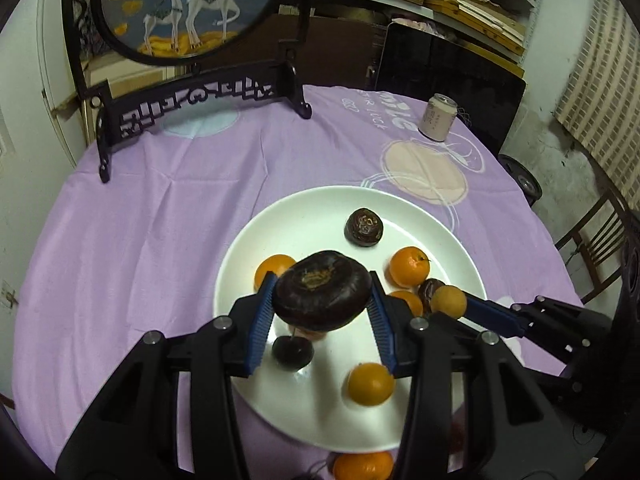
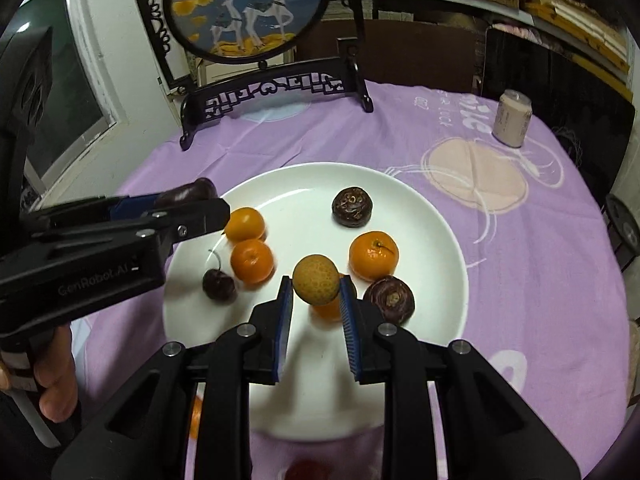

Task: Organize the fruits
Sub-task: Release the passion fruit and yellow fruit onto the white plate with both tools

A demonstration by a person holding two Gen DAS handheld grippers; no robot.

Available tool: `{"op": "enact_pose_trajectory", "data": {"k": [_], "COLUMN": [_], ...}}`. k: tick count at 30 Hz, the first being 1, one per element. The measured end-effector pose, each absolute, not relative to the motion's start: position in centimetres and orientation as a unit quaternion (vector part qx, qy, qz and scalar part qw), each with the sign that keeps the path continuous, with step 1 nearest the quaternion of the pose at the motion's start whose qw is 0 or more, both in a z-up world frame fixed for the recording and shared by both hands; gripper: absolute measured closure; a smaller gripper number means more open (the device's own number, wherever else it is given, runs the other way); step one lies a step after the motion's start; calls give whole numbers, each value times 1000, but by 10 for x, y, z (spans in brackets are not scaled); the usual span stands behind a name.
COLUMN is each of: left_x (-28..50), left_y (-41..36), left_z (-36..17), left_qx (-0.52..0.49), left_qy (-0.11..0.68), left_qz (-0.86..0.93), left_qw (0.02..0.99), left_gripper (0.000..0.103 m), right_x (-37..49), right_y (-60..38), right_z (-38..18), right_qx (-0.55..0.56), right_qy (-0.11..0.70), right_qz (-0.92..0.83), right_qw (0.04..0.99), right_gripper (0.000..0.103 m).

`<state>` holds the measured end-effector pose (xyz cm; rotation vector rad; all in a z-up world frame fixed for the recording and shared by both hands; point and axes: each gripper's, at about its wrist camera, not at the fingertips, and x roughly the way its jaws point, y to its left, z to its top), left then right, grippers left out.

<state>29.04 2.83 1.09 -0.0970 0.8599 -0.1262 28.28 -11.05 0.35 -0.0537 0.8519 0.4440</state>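
Dark flattish chestnut-like fruit [image 1: 322, 296] pinched, left gripper [image 1: 322, 300], over plate [image 1: 280, 216]

The left hand-held gripper [image 1: 322, 300] clamps a dark water chestnut [image 1: 322, 295] between its blue pads above a white plate [image 1: 304, 208] on the purple-clothed tabletop [image 1: 160, 220]. Beside it, the right hand-held gripper [image 1: 454, 304] holds a small yellowish fruit [image 1: 449, 301]. Oranges [image 1: 409, 267] and a cherry [image 1: 292, 351] lie on the plate.

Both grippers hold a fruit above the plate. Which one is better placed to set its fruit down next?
Probably the right gripper: its small tan fruit hangs over the white plate near bare space. The left gripper holds its dark fruit above a cherry.
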Motion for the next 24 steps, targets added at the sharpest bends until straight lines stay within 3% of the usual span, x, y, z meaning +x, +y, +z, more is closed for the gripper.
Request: {"op": "enact_pose_trajectory", "data": {"k": [17,19,20,21,24], "left_x": [295,294,293,291,284], "left_y": [25,26,27,28,33], "left_z": [-3,-2,-1,1,7], "left_qx": [-40,-42,-43,-44,-46], "left_qy": [422,416,412,406,389], "left_qz": [-68,-66,-65,-63,-57], "left_qw": [903,906,908,911,918], "left_gripper": [57,53,45,38,33], "right_x": [283,283,282,280,276], "right_y": [-105,-103,-103,-104,-107], "right_z": [-7,-7,-7,-6,-2], "right_qx": [-38,-48,-56,-65,-66], "right_qy": [405,393,384,370,354], "right_qz": [207,193,181,166,158], "right_qw": [890,898,904,912,919], "right_gripper": [78,70,55,49,49]}}
